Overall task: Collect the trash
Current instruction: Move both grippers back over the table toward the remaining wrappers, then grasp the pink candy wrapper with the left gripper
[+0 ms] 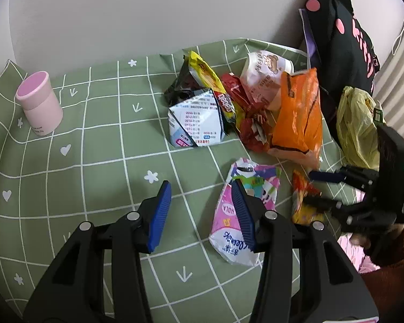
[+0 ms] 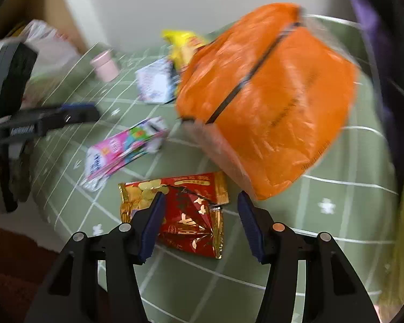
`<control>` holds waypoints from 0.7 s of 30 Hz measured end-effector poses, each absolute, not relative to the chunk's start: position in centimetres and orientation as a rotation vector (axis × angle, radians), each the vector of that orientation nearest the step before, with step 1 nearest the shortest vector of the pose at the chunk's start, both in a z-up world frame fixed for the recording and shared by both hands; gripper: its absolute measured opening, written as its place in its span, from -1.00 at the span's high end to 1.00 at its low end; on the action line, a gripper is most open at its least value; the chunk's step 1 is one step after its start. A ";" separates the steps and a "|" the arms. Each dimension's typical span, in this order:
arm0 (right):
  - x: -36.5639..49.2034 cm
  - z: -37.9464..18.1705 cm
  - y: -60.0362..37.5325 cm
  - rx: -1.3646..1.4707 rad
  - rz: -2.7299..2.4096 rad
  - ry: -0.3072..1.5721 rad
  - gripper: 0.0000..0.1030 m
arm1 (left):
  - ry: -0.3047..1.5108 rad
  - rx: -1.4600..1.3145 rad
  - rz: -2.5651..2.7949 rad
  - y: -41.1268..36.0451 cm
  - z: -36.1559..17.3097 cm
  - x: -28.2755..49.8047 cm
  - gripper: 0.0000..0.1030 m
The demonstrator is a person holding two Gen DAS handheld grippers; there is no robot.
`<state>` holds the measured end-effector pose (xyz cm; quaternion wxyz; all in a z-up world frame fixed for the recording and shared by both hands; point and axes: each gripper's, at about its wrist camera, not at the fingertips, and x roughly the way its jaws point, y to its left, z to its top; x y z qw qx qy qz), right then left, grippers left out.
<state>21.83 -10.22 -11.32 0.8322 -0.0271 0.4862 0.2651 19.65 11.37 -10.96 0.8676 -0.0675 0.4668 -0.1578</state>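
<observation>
Your left claw (image 1: 202,196) hangs open and empty above the desk (image 1: 94,161), its right finger over a pink wrapper (image 1: 229,215); your right claw (image 2: 200,210) gapes wide over a red-gold wrapper (image 2: 191,215), gripping nothing; behind that wrapper sits an orange bag (image 2: 269,94), a pink cup (image 2: 105,64) farther back.

Soft, even indoor light; fisheye bends the edges, and the right wrist view is motion-blurred.

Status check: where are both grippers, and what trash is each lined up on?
Left gripper open, over pink-and-white plastic wrapper. Right gripper open, over red-and-gold foil packet; nothing gripped. Orange plastic bag crowds the packet's far side.
</observation>
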 end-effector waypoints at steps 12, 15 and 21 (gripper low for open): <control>20.1 -11.8 -13.1 0.033 0.584 1.011 -0.04 | 1.062 0.034 -0.380 6.6 -13.4 18.4 0.14; 19.7 -11.9 -12.5 0.001 0.571 1.001 -0.04 | 1.062 0.060 -0.353 6.0 -13.5 18.3 0.15; 20.0 -11.2 -11.6 -0.056 0.556 0.991 -0.03 | 1.068 0.079 -0.293 6.1 -13.6 18.7 0.84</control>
